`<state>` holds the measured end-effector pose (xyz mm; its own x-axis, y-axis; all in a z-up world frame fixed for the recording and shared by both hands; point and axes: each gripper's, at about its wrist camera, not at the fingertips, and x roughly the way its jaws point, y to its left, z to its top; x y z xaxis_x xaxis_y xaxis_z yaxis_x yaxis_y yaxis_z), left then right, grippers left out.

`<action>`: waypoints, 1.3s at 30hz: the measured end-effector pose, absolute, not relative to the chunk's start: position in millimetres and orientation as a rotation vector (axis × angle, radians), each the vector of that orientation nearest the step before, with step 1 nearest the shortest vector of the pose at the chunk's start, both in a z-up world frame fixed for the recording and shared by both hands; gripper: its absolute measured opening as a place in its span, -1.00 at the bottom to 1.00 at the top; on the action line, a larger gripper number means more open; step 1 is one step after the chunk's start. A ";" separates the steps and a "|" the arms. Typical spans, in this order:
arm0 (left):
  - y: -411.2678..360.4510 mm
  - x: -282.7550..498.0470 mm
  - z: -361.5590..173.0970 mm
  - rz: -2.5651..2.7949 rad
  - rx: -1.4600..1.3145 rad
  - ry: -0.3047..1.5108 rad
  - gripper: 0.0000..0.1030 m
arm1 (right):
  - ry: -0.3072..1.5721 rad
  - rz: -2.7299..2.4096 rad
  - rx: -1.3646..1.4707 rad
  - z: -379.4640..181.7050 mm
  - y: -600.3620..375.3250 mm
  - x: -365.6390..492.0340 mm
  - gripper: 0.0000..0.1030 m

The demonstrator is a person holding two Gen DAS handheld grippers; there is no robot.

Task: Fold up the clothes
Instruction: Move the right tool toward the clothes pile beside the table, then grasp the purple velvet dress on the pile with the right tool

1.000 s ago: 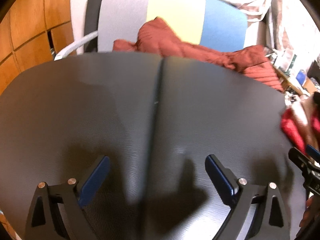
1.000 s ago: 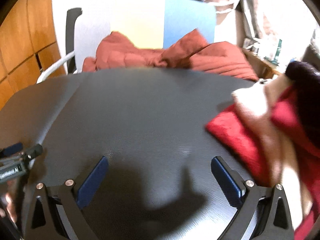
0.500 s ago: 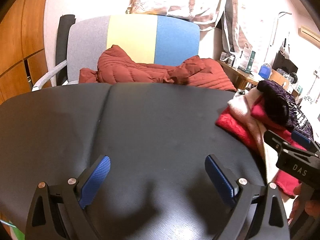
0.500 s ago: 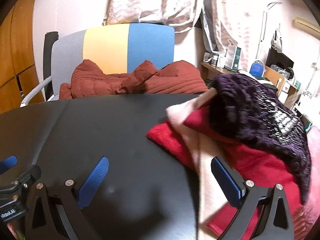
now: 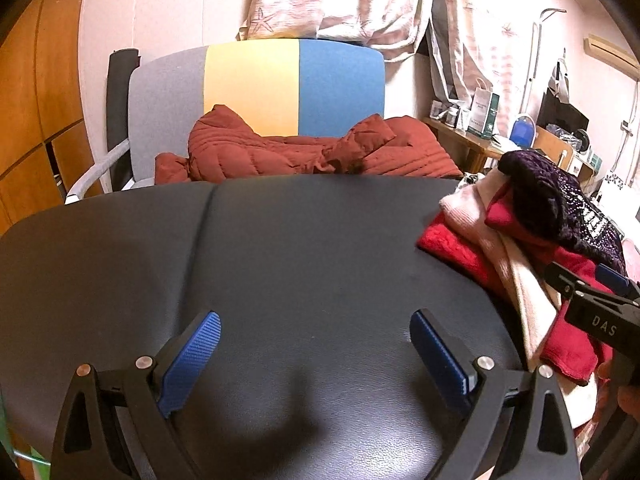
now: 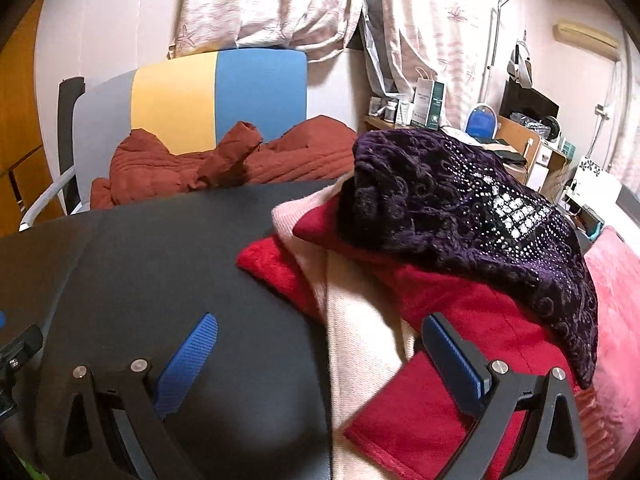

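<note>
A heap of clothes lies at the right end of the black table (image 5: 304, 248): a dark purple knit with sequins (image 6: 460, 208) on top, a red garment (image 6: 460, 320) under it, and a cream knit (image 6: 352, 320) between. The heap also shows in the left wrist view (image 5: 516, 232). My right gripper (image 6: 320, 356) is open and empty, hovering at the heap's near edge, its right finger over the red garment. My left gripper (image 5: 316, 352) is open and empty above bare table, left of the heap. The right gripper's tip (image 5: 592, 300) shows at the right in the left wrist view.
A chair with a grey, yellow and blue back (image 5: 256, 84) stands behind the table, with a rust-red quilted jacket (image 5: 288, 152) on its seat. A cluttered wooden shelf (image 6: 420, 120) and curtains are at the back right. A pink cloth (image 6: 612, 280) lies right of the heap.
Both grippers have tilted up and swung right towards the heap. The clothes now fill the right wrist view, and the right gripper's finger has come over the red garment.
</note>
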<state>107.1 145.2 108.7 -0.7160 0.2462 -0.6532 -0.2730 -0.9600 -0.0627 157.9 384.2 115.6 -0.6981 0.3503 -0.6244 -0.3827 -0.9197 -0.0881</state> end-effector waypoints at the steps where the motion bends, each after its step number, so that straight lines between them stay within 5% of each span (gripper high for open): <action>1: 146.6 107.7 109.3 2.674 -1.009 0.062 0.89 | 0.070 2.575 -0.934 115.4 385.0 158.2 1.00; 19: 183.9 110.2 112.0 2.598 -1.059 0.208 0.89 | 0.132 2.518 -0.895 121.2 425.7 175.5 1.00; 31: 221.2 98.7 99.2 2.481 -1.096 0.222 0.89 | 0.263 2.364 -0.871 136.7 554.3 186.0 1.00; 39: 235.1 85.0 88.3 2.446 -1.136 0.231 0.86 | 0.075 2.580 -1.029 127.0 521.4 135.7 1.00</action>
